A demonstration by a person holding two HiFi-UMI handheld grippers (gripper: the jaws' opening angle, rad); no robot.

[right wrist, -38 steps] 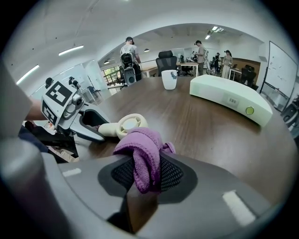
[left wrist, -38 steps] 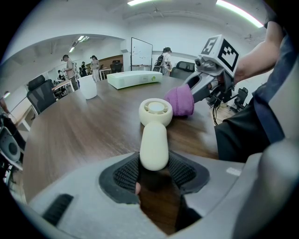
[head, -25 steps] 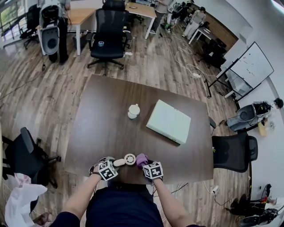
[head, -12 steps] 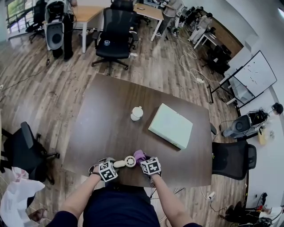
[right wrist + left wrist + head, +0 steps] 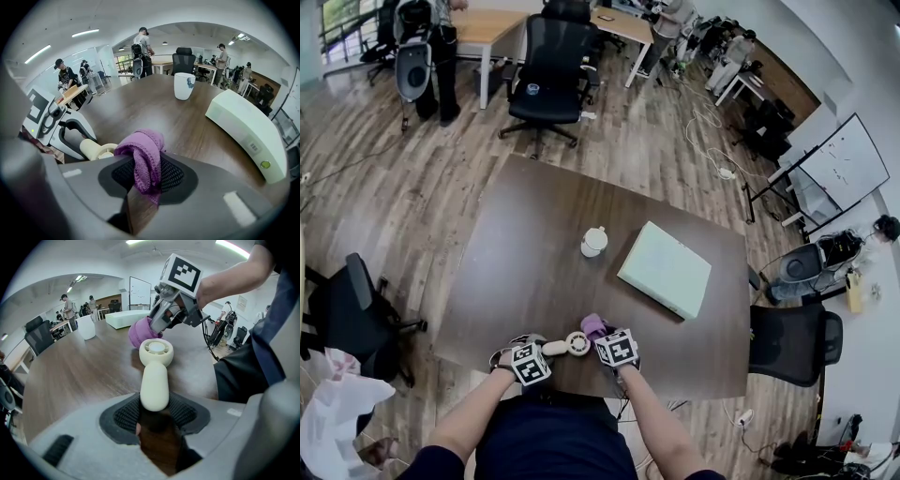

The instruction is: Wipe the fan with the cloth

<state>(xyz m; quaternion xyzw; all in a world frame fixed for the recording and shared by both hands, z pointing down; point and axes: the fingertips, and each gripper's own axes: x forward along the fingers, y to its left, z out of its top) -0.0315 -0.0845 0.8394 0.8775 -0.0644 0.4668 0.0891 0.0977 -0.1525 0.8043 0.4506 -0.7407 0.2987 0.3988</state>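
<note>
Held close together and angled steeply down, the left gripper (image 5: 546, 350) clamps the fan (image 5: 575, 343) by its handle while the right gripper (image 5: 601, 336) pinches the cloth (image 5: 592, 325).

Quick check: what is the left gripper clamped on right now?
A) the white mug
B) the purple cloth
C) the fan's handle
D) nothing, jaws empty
C: in the left gripper view, the left gripper has its pads pressed on the cream handle of the fan, while the purple cloth sits in the right gripper.
</note>
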